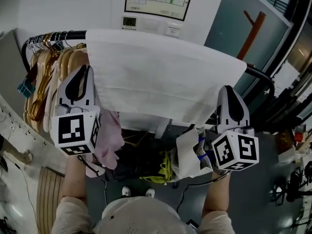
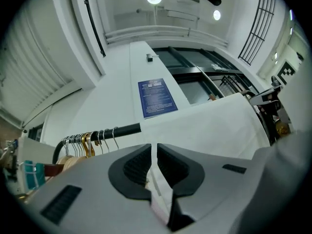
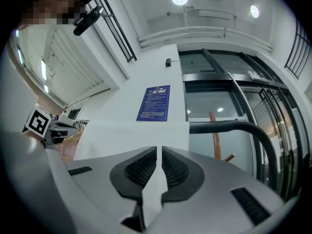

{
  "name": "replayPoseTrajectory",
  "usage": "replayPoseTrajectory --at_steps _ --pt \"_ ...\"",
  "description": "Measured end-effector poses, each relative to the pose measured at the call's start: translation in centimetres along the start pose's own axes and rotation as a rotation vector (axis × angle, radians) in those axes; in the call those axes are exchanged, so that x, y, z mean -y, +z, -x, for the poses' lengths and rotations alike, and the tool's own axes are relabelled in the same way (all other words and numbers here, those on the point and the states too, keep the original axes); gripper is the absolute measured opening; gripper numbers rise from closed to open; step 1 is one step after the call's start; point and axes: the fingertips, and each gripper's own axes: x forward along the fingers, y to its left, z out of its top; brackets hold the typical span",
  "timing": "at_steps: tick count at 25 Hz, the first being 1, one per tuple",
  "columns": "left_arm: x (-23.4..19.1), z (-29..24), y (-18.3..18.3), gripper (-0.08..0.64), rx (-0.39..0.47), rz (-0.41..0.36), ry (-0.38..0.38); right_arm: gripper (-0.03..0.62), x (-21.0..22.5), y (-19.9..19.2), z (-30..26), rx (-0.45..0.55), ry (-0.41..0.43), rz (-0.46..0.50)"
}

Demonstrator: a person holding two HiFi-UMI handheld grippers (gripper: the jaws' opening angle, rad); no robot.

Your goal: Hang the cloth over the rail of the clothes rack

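Black ribbed pads of the left gripper are clenched on a thin fold of white cloth. The right gripper pinches the same cloth at its other lower edge. The smooth, matte sheet lies spread over the black tubular rail, with its 2 near corners held. Wooden hangers crowd the rail's left end, just beside the cloth edge. The rail's curved right end is bare.

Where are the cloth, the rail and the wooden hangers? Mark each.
cloth (image 1: 161, 77), head view, middle of the draped panel.
rail (image 3: 219, 127), right gripper view, bare black bar beside the cloth.
wooden hangers (image 1: 43, 82), head view, one hanger's shoulder.
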Motion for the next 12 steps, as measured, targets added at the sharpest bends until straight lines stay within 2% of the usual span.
replayPoseTrajectory --at_steps 1,2,3,4,5,9,12 --pt "-0.2 -0.1 -0.2 0.023 -0.006 0.0 0.005 0.023 0.4 -0.3 0.0 -0.008 -0.008 -0.004" --pt "-0.3 -0.2 -0.2 0.033 -0.005 0.002 0.007 0.053 0.8 -0.5 -0.1 -0.015 -0.017 0.001" --pt "-0.5 -0.3 -0.2 0.08 -0.001 0.005 0.006 0.107 1.1 -0.7 -0.2 -0.022 -0.026 0.01" --pt "-0.6 -0.5 -0.2 0.132 0.002 0.008 0.0 0.132 1.5 -0.8 -0.4 -0.027 -0.034 0.017" --pt "-0.6 -0.6 -0.2 0.143 0.0 0.009 -0.009 0.144 1.9 -0.9 -0.5 -0.028 -0.043 0.021" --pt "-0.3 -1.5 0.0 0.146 -0.019 0.033 -0.054 0.146 4.2 -0.5 -0.8 -0.015 -0.076 -0.001" --pt "-0.5 -2.0 0.5 0.146 -0.022 0.034 -0.059 0.146 5.5 -0.1 -1.0 -0.013 -0.06 -0.037"
